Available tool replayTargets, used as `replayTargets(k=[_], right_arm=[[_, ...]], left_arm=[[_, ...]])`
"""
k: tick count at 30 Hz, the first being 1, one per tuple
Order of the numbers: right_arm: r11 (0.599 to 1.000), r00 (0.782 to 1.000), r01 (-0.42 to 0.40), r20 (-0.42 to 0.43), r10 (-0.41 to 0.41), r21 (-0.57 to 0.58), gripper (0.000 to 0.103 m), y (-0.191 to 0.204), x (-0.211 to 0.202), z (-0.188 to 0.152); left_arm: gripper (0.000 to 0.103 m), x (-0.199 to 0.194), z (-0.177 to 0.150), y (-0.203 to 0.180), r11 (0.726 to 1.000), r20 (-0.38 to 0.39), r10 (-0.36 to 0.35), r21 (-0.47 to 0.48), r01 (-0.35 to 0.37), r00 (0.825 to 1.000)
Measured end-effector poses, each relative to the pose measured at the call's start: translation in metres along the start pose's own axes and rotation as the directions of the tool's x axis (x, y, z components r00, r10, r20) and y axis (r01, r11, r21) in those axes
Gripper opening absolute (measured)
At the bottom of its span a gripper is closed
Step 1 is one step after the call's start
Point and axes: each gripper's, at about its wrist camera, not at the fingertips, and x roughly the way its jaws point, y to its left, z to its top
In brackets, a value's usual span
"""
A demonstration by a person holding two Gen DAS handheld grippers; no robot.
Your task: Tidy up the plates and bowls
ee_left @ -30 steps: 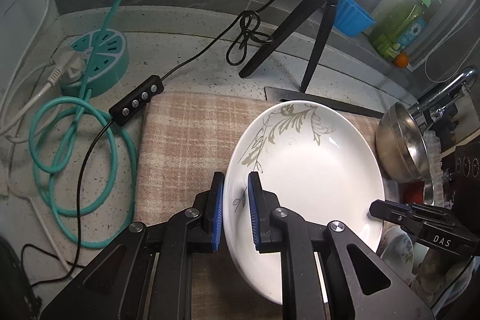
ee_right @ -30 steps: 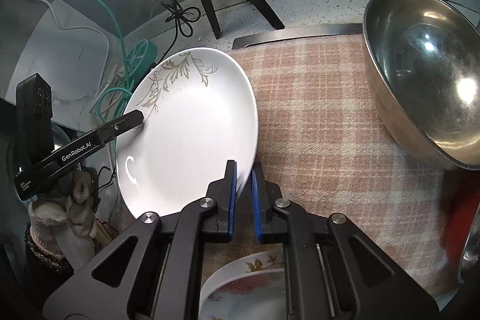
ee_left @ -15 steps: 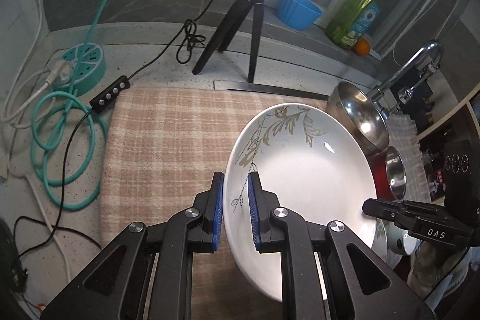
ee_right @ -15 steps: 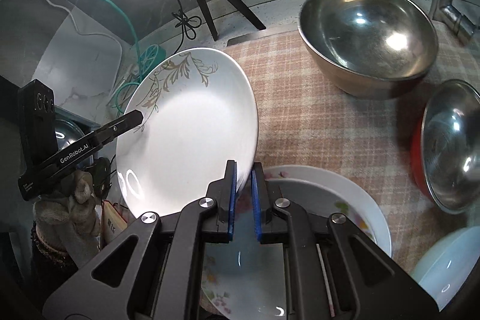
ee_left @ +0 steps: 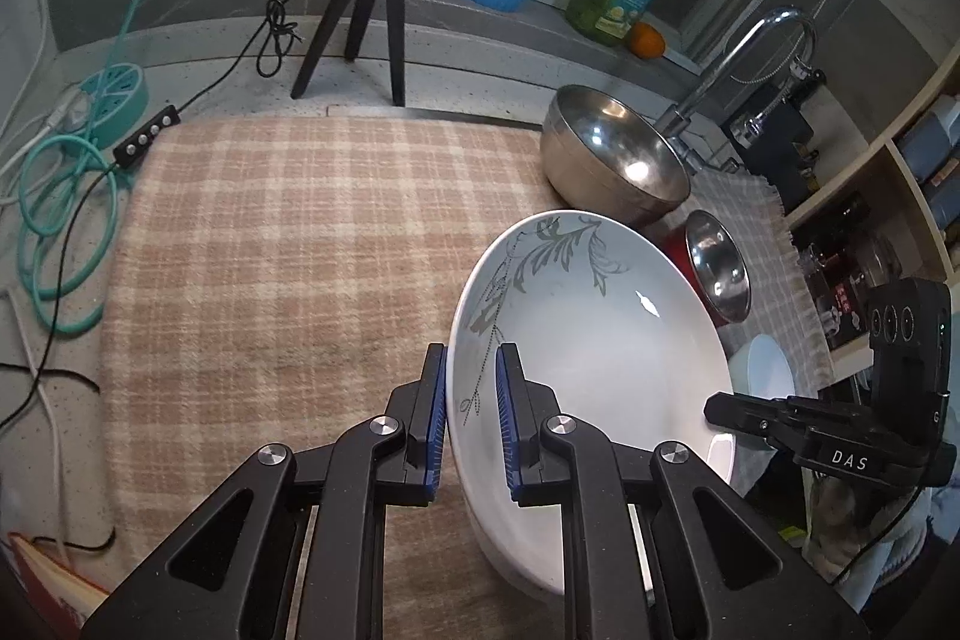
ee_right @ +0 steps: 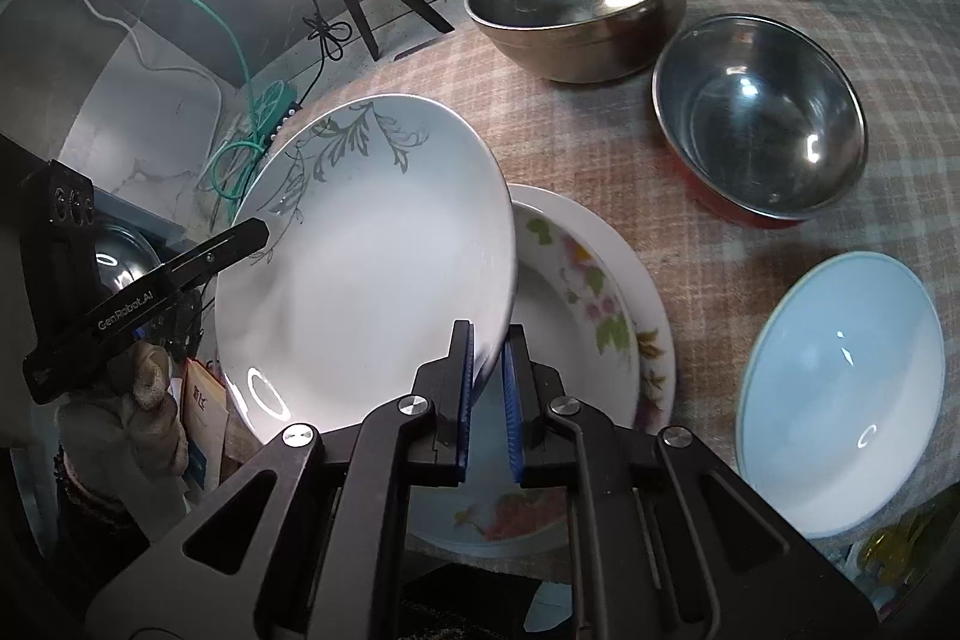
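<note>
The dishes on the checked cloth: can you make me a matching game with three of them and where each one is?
Things:
1. leaf plate
2. flower plate
3. pale blue plate

Places:
A. lying alone on the cloth
B. held up at its rim by both grippers
C. lying partly under the held plate

Pairs: 1-B, 2-C, 3-A

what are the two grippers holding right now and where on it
Both hold the leaf-patterned white plate by its rim: the left gripper on one edge, the right gripper on the opposite edge, lifted off the cloth.
</note>
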Motion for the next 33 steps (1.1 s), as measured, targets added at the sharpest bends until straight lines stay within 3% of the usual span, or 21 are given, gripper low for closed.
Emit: replayTargets(k=[17,33], right_arm=[[0.998,0.998,0.056,-0.018,-0.055,0.042,0.010,-0.033,-0.013,-0.036],[0.995,0.995,0.100,-0.023,-0.099,0.021,0.010,-0.033,-0.011,-0.044]], left_arm=[[0.014,0.014,-0.030,-0.030,0.999,-0.065,-0.013,0.046,0.016,0.998],[0.014,0.023,-0.041,-0.039,0.993,-0.100,0.045,0.112,-0.034,0.994]])
